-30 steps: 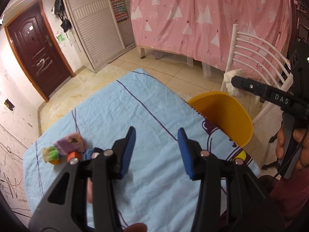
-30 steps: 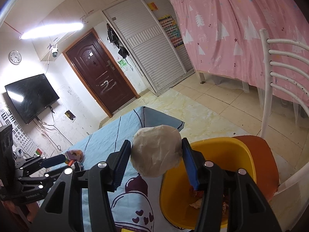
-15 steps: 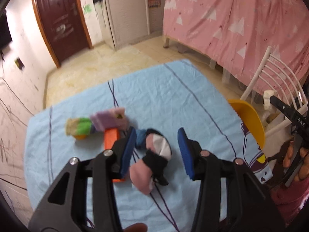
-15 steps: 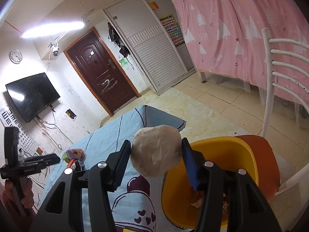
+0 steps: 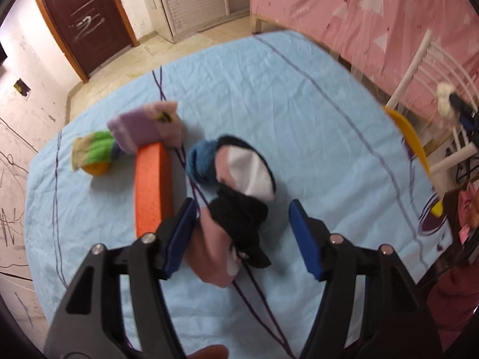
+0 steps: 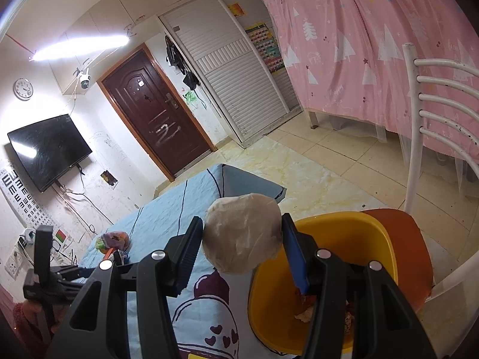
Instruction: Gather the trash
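Note:
My right gripper (image 6: pixel 242 240) is shut on a crumpled ball of off-white paper (image 6: pixel 242 234) and holds it above the near rim of a yellow basin (image 6: pixel 344 224) with scraps inside. My left gripper (image 5: pixel 242 224) is open above the blue tablecloth (image 5: pixel 299 104). A pink, black and white sock bundle (image 5: pixel 236 203) lies between its fingers. An orange block (image 5: pixel 152 185) lies left of it. A purple and green sock bundle (image 5: pixel 134 137) lies beyond. The basin's rim (image 5: pixel 410 137) shows at the table's right edge.
The basin rests on an orange seat (image 6: pixel 410 239) of a white chair (image 6: pixel 419 104). A pink curtain (image 6: pixel 374 45) hangs behind it. A dark door (image 6: pixel 155 110) and a TV (image 6: pixel 48 146) are on the far walls. The tablecloth's edge drops to tiled floor.
My left gripper swung left and down over the table, so the sock bundle now lies between its open fingers. My right gripper still holds the paper ball over the basin.

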Demonstrator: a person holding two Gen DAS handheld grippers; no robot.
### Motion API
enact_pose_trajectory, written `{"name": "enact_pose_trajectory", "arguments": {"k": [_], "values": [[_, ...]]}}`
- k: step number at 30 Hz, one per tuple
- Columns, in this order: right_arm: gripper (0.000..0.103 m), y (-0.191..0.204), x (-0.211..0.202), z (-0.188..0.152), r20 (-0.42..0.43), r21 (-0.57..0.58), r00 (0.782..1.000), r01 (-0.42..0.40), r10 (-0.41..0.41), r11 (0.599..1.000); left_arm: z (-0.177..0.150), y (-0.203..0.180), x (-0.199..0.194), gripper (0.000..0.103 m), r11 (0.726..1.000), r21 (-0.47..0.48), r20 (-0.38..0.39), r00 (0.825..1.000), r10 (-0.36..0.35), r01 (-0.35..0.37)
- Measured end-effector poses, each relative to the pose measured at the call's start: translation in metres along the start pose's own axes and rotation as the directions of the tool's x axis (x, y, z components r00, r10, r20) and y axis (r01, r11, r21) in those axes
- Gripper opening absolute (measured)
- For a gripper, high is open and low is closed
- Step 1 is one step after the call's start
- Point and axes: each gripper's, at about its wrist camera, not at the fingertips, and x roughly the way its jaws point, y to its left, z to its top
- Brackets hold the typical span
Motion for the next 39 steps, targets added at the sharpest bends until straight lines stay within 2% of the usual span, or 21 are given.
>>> {"name": "enact_pose_trajectory", "arguments": {"k": [1,2,4,8,14,23,31,36,39], "values": [[0.047,0.0,0.0,0.0,0.0,0.0,1.0,0.0,0.0,1.0,-0.002,-0.001,0.001,0.059,1.0,0.005,-0.002,1.0,0.003,-0.003],[0.047,0.0,0.0,0.0,0.0,0.001,1.0,0.0,0.0,1.0,-0.004,-0.002,0.0,0.049,1.0,0.011,-0.003,1.0,0.012,-0.012],[0.047,0.0,0.0,0.0,0.0,0.001,1.0,0.002,-0.002,1.0,-0.009,-0.001,-0.003,0.04,0.999,0.017,0.006,0.999,0.036,-0.036],[0.047,-0.001,0.001,-0.001,0.0,0.004,1.0,0.001,-0.001,1.0,-0.014,-0.001,-0.014,0.032,1.0,0.016,0.03,0.999,0.018,-0.019],[0.047,-0.003,-0.001,-0.001,0.007,0.003,1.0,0.001,-0.001,1.0,-0.012,-0.012,-0.035,0.031,0.999,0.031,0.093,0.995,-0.02,0.017],[0.047,-0.008,-0.007,-0.001,0.021,0.019,1.0,0.009,-0.01,1.0,0.017,-0.06,-0.059,0.031,0.99,0.128,0.16,0.984,-0.08,0.06],[0.048,-0.018,-0.011,-0.002,0.035,0.045,0.998,0.053,-0.054,0.998,0.045,-0.106,-0.051,0.032,0.977,0.197,0.156,0.981,-0.116,0.084],[0.048,-0.031,-0.012,-0.003,0.036,0.075,0.996,0.081,-0.084,0.994,0.067,-0.144,-0.042,0.032,0.962,0.233,0.146,0.973,-0.18,0.143],[0.048,-0.041,-0.012,-0.004,0.034,0.096,0.995,0.09,-0.094,0.991,0.075,-0.163,-0.035,0.032,0.955,0.249,0.132,0.972,-0.195,0.158]]}}
